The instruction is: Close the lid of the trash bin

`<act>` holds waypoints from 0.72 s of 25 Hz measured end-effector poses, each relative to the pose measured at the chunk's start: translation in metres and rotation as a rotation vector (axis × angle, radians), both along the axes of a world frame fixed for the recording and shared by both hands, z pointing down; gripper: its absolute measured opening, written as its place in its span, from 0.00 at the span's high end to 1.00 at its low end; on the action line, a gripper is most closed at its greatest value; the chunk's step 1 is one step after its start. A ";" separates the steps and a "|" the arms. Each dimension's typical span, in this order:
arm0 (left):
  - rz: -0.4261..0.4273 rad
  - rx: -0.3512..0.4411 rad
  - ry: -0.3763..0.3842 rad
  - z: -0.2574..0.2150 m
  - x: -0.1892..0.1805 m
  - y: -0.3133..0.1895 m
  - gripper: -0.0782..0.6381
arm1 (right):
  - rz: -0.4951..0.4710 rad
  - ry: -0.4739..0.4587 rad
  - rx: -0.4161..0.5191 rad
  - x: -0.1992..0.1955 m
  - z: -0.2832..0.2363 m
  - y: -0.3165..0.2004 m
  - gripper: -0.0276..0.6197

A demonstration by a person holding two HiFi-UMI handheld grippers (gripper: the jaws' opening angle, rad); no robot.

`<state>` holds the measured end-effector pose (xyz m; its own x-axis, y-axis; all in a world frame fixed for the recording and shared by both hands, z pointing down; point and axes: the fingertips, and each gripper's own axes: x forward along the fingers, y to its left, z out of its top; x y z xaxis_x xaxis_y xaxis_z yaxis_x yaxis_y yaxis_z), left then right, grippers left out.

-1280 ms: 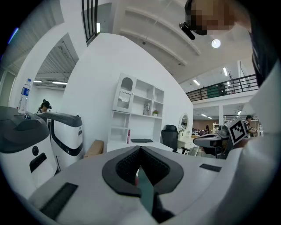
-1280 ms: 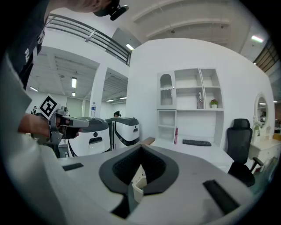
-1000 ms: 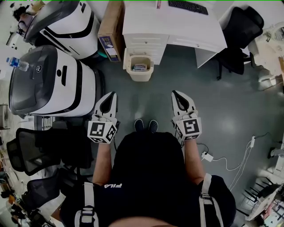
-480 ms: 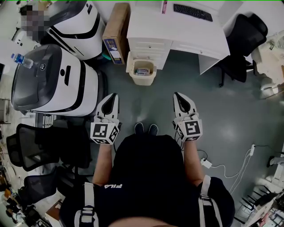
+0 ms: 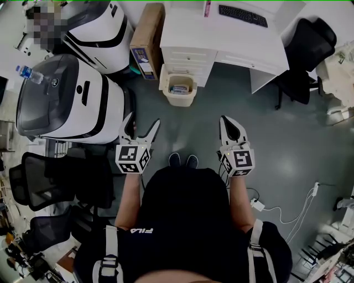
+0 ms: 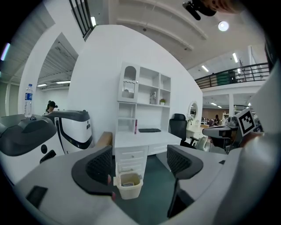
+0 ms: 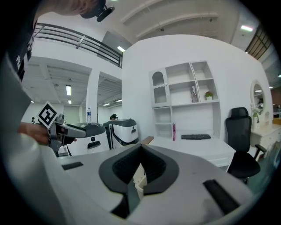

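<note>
Standing on the grey floor point(image 5: 182, 124), the person held both grippers out ahead at about the same level. The left gripper point(image 5: 142, 122) was released: its jaws had just been opening and stood wide apart with nothing gripped between them. In the left gripper view point(image 6: 140, 163) the trash bin point(image 6: 129, 184) showed through the gap, well beyond the pads. The right gripper point(image 5: 225, 120) was clenched, jaws together on nothing; the right gripper view point(image 7: 141, 167) showed the pads meeting.

The trash bin point(image 5: 178, 90), cream-coloured, stood at the far edge of the open floor, right against the drawer front of the white desk point(image 5: 221, 33). Its top was open and some contents lay visible inside; the lid itself was too small to make out. A cardboard box point(image 5: 146, 38) leaned just beside the bin, on its left. A keyboard point(image 5: 242, 15) lay on the desk. A large white machine point(image 5: 66, 99) stood at the floor's left edge, a water bottle point(image 5: 29, 73) on it.
</note>
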<state>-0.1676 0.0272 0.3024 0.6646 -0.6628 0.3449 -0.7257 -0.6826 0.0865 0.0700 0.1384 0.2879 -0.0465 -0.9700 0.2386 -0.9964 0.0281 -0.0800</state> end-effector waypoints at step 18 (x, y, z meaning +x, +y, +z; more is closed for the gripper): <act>-0.087 -0.026 0.015 -0.001 0.014 0.021 0.34 | -0.016 -0.042 0.002 0.050 0.010 0.018 0.95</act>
<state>-0.1535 0.0485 0.3017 0.6104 -0.7091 0.3530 -0.7804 -0.6146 0.1147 0.1199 0.1561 0.2974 -0.0724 -0.9695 0.2341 -0.9915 0.0446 -0.1220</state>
